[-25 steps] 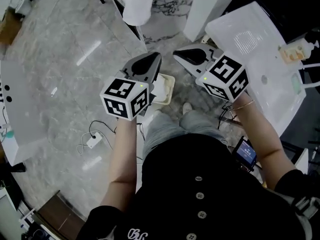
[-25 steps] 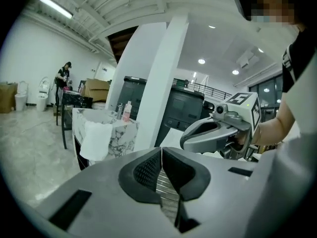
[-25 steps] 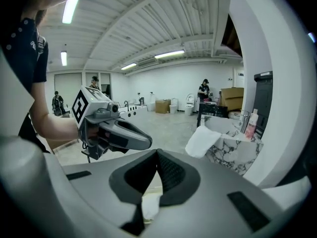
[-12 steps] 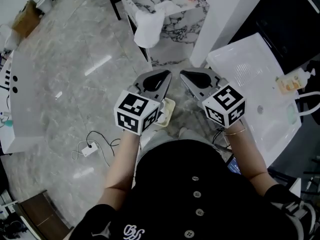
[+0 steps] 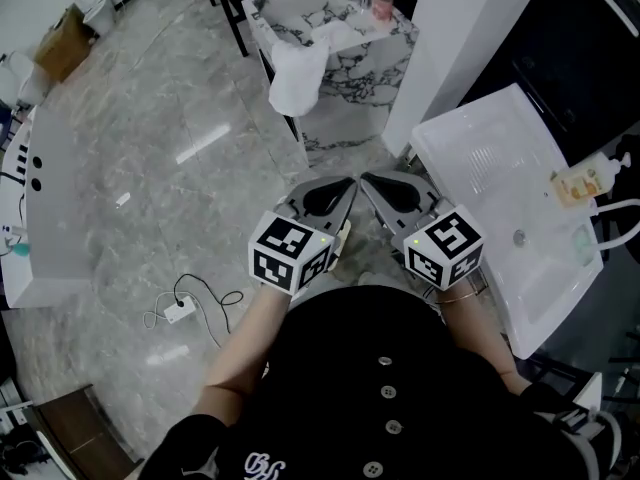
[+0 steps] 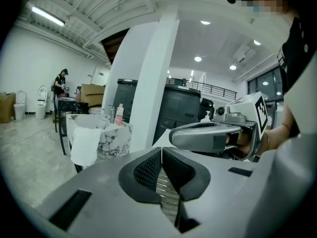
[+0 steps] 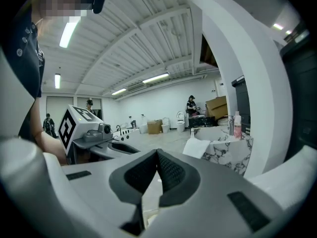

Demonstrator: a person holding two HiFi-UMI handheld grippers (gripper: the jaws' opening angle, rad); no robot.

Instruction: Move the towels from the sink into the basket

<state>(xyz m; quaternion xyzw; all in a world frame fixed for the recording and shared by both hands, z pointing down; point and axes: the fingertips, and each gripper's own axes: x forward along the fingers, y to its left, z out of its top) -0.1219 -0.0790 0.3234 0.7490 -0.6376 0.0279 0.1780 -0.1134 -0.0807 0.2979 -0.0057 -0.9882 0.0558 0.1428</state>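
Seeing a white towel [image 5: 297,68] draping over the left rim of the far marble sink [image 5: 350,98], well apart from both grippers. Holding the left gripper [image 5: 347,188] near the body, jaws pressed together on nothing, pointing toward that sink. Glimpsing a cream sliver of the basket [image 5: 343,240] just under it. Holding the right gripper [image 5: 366,181] just beside the left, jaws likewise closed and empty. Noting a white basin [image 5: 500,168] lying at the right.
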